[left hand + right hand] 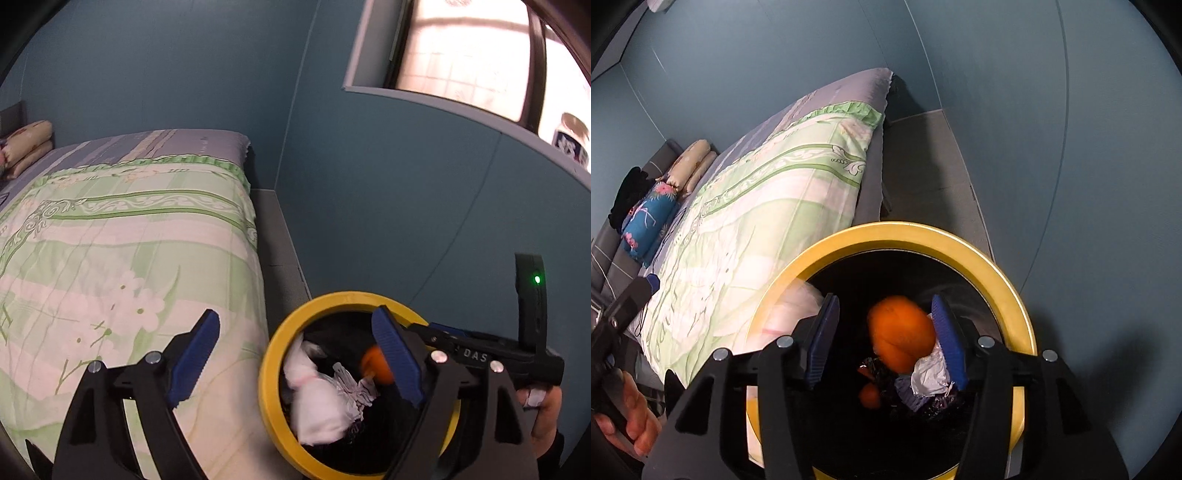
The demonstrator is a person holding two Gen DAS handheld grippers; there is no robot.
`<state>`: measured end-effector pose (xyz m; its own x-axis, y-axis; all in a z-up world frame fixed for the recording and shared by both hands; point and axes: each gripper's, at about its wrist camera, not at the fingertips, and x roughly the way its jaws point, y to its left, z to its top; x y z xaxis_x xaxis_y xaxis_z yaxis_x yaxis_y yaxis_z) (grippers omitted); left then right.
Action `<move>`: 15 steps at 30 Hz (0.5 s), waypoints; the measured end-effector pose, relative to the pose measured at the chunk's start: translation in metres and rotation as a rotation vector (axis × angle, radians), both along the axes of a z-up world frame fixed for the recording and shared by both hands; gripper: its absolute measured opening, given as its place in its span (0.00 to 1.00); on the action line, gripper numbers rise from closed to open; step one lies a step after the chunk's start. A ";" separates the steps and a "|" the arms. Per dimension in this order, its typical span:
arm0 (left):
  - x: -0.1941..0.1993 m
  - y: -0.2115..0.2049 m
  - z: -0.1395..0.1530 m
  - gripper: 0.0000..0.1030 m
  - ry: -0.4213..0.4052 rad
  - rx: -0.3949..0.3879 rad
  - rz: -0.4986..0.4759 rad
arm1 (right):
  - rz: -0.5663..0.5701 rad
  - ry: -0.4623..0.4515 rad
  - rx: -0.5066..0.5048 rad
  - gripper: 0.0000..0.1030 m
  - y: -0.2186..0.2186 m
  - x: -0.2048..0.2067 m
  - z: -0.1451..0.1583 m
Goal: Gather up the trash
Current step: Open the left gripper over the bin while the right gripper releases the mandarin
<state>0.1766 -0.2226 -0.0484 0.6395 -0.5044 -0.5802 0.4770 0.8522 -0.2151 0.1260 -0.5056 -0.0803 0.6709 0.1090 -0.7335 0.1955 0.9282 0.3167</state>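
Note:
A bin with a yellow rim (332, 298) (905, 232) and a black liner stands beside the bed. My left gripper (295, 358) hangs open over the rim's left side, with nothing between its pads. Below it a white crumpled bundle (317, 402) lies inside the bin, blurred at the bin's left wall (792, 314) in the right wrist view. My right gripper (884, 341) is open above the bin mouth. An orange fruit (901, 334) (376, 365), blurred, sits between the jaws close to the right pad, with a gap to the left pad. Crumpled paper (931, 369) and dark wrappers lie underneath.
A bed with a green floral quilt (129, 258) (768, 206) fills the left side, with pillows (690, 166) at its head. A grey ledge (923, 166) runs between the bed and the blue wall (406, 203). A window (461, 48) is up right. A hand (631, 417) holds the left gripper.

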 end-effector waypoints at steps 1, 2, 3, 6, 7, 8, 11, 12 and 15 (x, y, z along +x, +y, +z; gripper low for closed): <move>0.001 0.005 0.002 0.80 0.001 -0.008 0.011 | 0.001 -0.005 -0.002 0.50 0.001 0.000 0.002; 0.003 0.010 0.004 0.81 0.002 -0.015 0.028 | 0.002 -0.009 -0.007 0.54 0.003 0.000 0.003; 0.005 0.016 0.006 0.82 0.002 -0.019 0.044 | 0.000 -0.011 -0.013 0.57 0.004 0.001 0.004; 0.006 0.033 0.012 0.87 -0.020 -0.027 0.083 | -0.024 -0.025 -0.054 0.73 0.008 0.000 0.010; 0.005 0.039 0.014 0.89 -0.034 -0.025 0.096 | -0.031 -0.029 -0.071 0.75 0.010 0.000 0.012; 0.005 0.045 0.016 0.89 -0.049 -0.021 0.113 | -0.043 -0.032 -0.098 0.79 0.013 0.001 0.014; 0.001 0.065 0.022 0.92 -0.087 -0.010 0.147 | -0.070 -0.036 -0.167 0.86 0.022 0.003 0.018; -0.001 0.072 0.023 0.92 -0.101 0.001 0.165 | -0.079 -0.037 -0.197 0.87 0.026 0.005 0.019; -0.005 0.091 0.027 0.92 -0.131 0.034 0.211 | -0.087 -0.049 -0.259 0.88 0.037 0.009 0.021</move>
